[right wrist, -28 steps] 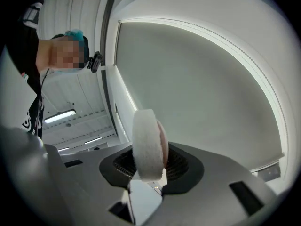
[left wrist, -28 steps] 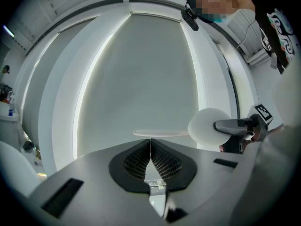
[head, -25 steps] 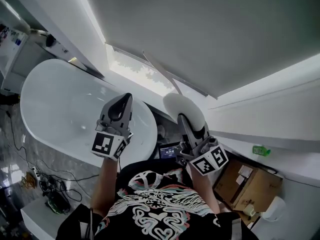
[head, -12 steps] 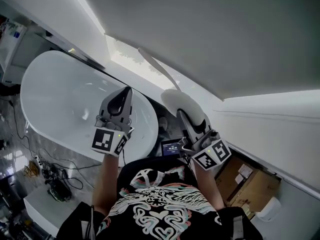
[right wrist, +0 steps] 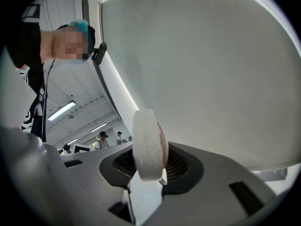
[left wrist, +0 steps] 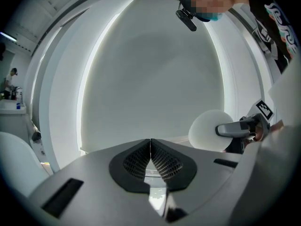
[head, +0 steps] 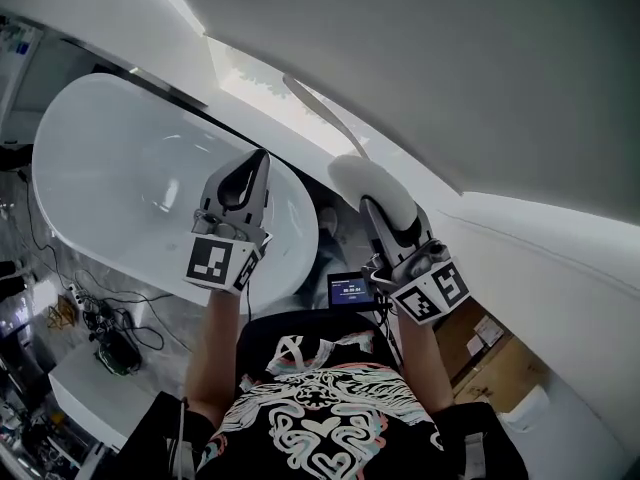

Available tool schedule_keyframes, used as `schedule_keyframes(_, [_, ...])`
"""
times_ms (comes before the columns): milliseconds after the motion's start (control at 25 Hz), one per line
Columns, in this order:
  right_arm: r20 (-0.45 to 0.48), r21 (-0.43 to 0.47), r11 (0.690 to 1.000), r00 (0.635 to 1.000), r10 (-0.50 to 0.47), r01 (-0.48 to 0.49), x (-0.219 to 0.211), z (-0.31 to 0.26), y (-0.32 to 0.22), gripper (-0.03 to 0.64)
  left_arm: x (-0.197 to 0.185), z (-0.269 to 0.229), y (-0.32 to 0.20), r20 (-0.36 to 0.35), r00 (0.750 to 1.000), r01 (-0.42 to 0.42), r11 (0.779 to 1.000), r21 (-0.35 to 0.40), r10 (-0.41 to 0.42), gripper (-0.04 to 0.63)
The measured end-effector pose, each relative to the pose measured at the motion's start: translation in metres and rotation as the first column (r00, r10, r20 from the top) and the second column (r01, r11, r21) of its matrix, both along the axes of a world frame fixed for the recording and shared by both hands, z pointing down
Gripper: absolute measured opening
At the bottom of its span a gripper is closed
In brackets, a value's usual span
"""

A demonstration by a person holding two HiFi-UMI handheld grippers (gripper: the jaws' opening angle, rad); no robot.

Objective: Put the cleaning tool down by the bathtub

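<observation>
The cleaning tool is a round white pad [head: 372,184] with a pink back, seen edge-on in the right gripper view [right wrist: 148,144]. My right gripper [head: 383,211] is shut on it, and the pad sticks out past the jaws. It also shows in the left gripper view as a white disc [left wrist: 209,130] off to the right. My left gripper [head: 248,180] is shut with nothing in it, its ribbed pads [left wrist: 141,160] touching. It hovers over the near end of the white oval bathtub [head: 120,183]. The right gripper is held to the right of the tub's rim.
A small screen [head: 351,290] glows below the tub's end, between the hands. Cables and a power strip [head: 95,338] lie on the floor at the left. A cardboard box [head: 488,353] stands at lower right. A white wall [head: 480,78] fills the far side.
Both grippers have sunk a little and drifted toward the tub's end. The view has tilted, so the tub sits higher and larger. The pad stays in the right gripper.
</observation>
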State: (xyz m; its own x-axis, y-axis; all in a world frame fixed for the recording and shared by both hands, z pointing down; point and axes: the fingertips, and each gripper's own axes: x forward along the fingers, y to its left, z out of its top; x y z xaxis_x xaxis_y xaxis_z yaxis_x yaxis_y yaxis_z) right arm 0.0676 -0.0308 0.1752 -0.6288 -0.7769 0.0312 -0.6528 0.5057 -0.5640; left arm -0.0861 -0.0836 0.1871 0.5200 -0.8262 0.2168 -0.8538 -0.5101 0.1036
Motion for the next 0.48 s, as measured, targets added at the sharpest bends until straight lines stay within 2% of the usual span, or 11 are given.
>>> schedule_keyframes(480, [-0.046,-0.089,0.996,0.998,-0.036,0.032,-0.005,0.081,-0.029,0.152,-0.022,0.084,-0.012,0.050,0.999,0.027,0.993,-0.113,-0.021,0.017])
